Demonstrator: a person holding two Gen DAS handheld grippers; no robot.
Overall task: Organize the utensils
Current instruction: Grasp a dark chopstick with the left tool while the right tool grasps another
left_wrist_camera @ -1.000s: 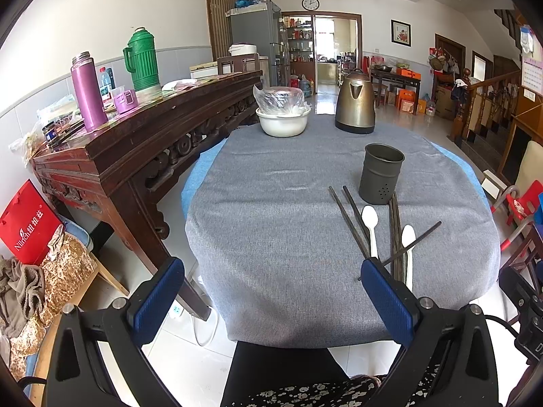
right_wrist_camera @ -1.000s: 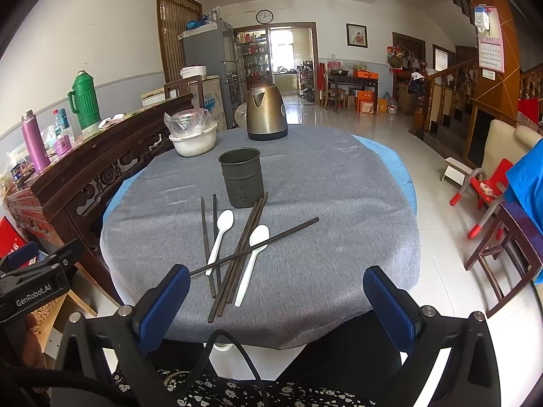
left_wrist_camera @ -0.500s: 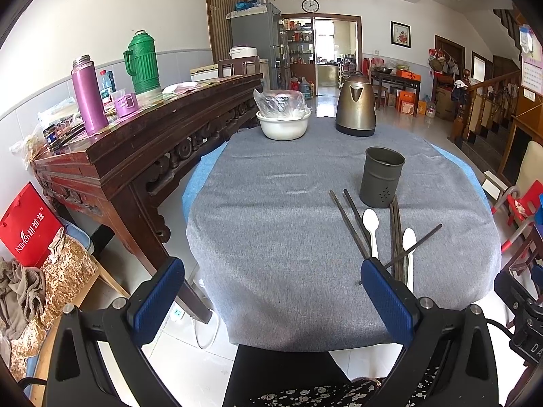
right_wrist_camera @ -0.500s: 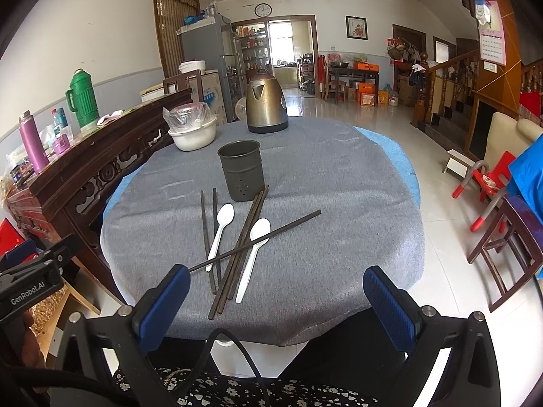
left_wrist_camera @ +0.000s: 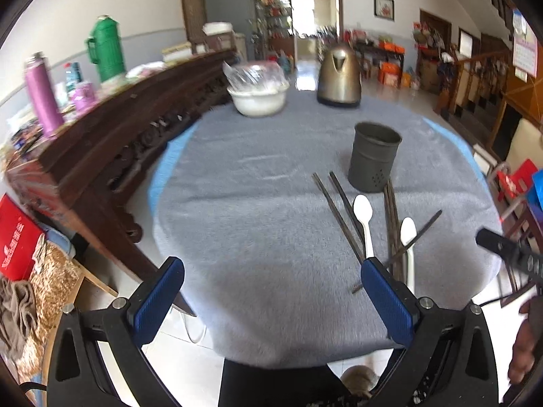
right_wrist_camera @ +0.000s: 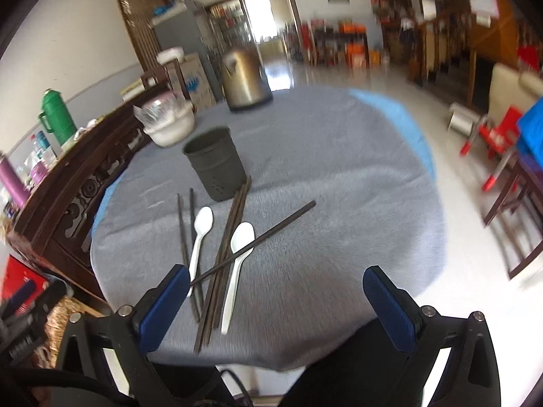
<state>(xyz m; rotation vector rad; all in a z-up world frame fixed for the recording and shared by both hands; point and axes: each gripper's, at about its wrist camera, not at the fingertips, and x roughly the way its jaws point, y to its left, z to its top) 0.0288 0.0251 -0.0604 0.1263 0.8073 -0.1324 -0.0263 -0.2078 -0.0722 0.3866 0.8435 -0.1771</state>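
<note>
Utensils loose on the grey cloth of the desk (right_wrist_camera: 339,169), bunched toward the near edge, right of centre as the left wrist view has it. Two white spoons: left spoon (right_wrist_camera: 200,237) and right spoon (right_wrist_camera: 237,257), bowls pointing at the far edge, handles toward the near edge. Dark chopsticks (right_wrist_camera: 225,247) mostly parallel to the spoons, tips just beside the holder's base; contact not clear. One crossed chopstick (right_wrist_camera: 258,237) lying diagonally over the bundle and over the right spoon, so likely first off the pile.

Perforated dark holder (right_wrist_camera: 215,162) upright and apparently empty, just beyond the pile toward the far edge. Short carry, probably why it sits there. Nothing in it yet: sorting not started, by the look of it.

Right tool (right_wrist_camera: 271,298) spread wide, gripping nothing, low over the near edge; left pad close to the near end of the crossed chopstick. Left tool (left_wrist_camera: 271,295) likewise spread wide and empty at the near edge; right pad overlapping the handle ends of the pile in view, contact not determinable. Both views motion-blurred.

Kettle (left_wrist_camera: 339,78) and covered white bowl (left_wrist_camera: 258,98) at the far edge, well apart from the pile. Sideboard (left_wrist_camera: 135,129) with flasks along the desk's left edge.

Thin sticks flat on cloth: hard pinch, probably needs an end grab.
</note>
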